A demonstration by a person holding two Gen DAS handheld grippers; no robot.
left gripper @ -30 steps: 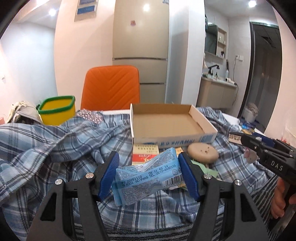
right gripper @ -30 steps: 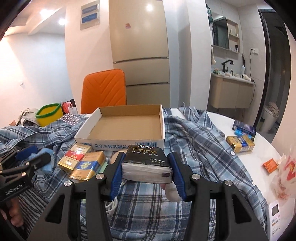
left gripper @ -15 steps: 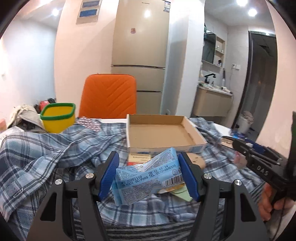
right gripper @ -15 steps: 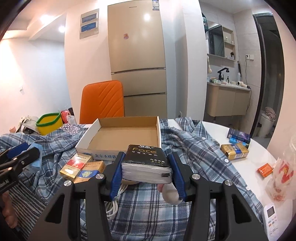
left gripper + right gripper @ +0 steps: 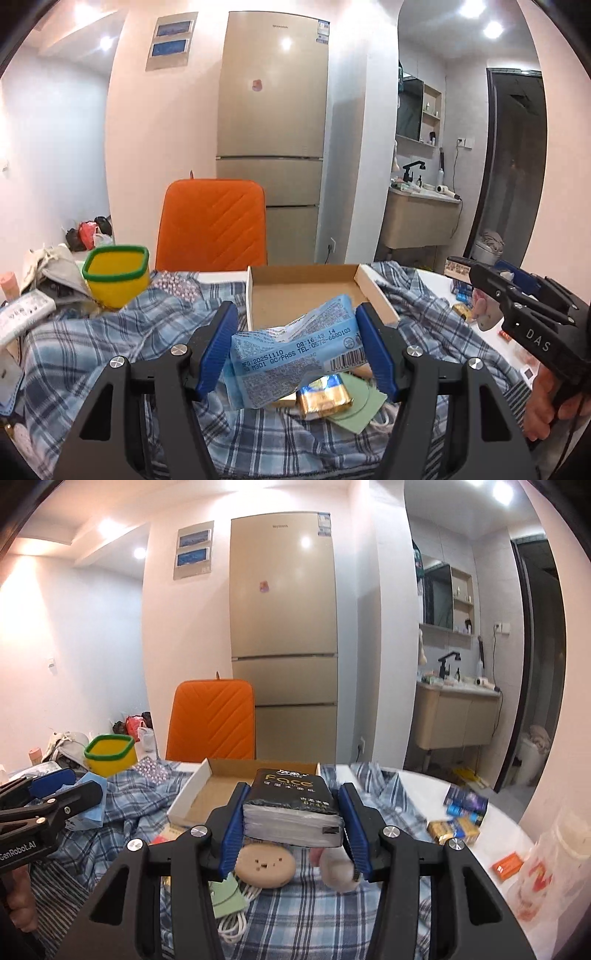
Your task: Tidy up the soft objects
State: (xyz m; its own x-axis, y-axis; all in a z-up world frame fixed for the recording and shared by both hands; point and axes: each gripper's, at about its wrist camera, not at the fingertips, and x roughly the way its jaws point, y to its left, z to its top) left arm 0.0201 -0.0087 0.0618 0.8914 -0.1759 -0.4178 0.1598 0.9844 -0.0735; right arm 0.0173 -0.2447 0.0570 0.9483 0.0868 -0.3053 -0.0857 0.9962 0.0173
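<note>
In the left view your left gripper [image 5: 295, 345] pinched a blue packet [image 5: 291, 354] at frame centre before the empty box [image 5: 306, 295], and in the right view your right gripper [image 5: 293, 821] clamped a tissue pack [image 5: 291, 808] there too, neither yet placed.

Home interior, tall fridge [image 5: 272, 122], orange chair [image 5: 212, 225], washbasin alcove [image 5: 456, 681] (mirror above), cluttered table [image 5: 417, 779]
</note>
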